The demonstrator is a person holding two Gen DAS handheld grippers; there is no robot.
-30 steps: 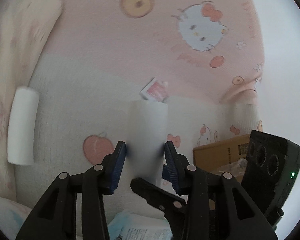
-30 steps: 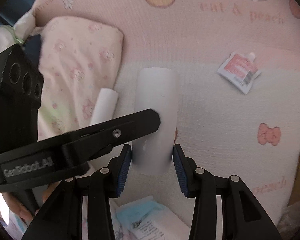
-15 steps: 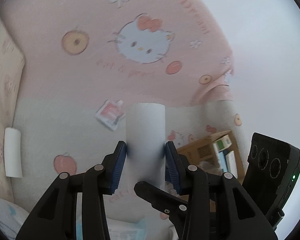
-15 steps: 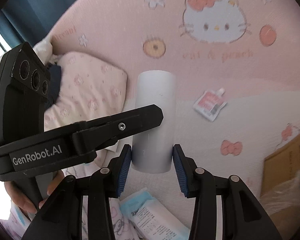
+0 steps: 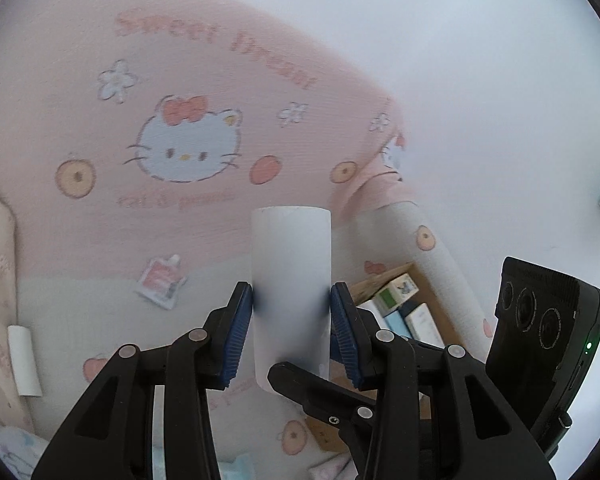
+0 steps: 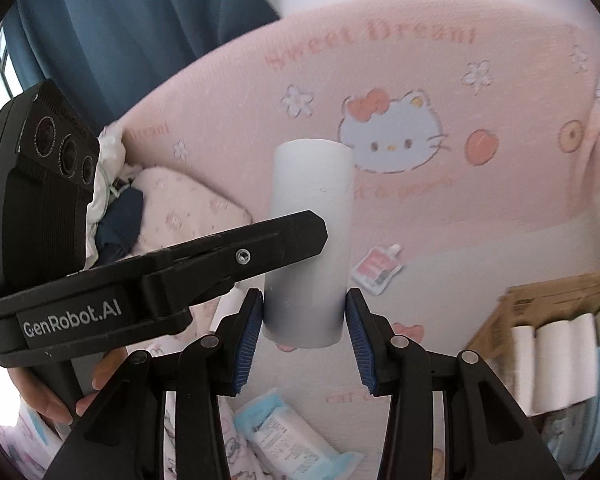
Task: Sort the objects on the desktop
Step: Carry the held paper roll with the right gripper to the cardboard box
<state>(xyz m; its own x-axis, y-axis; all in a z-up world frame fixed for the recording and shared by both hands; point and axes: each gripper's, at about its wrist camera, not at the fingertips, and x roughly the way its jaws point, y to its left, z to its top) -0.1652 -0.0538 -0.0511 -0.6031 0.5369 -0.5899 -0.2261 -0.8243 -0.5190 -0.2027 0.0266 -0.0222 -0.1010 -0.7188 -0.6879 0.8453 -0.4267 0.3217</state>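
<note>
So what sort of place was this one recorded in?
Most likely a bedroom. The work surface is a bed under a pink cartoon-cat blanket reading "Sweet Dream", with a patterned pillow at its head and a blue curtain behind it.

I see the plain white paper roll (image 5: 291,280) upright, lifted clear above the pink blanket, clamped on both sides between blue pads.

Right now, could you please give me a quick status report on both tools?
Left tool and right tool both shut on the white paper roll, held above the pink cartoon blanket. Open cardboard box nearby. Nothing in the way.
</note>
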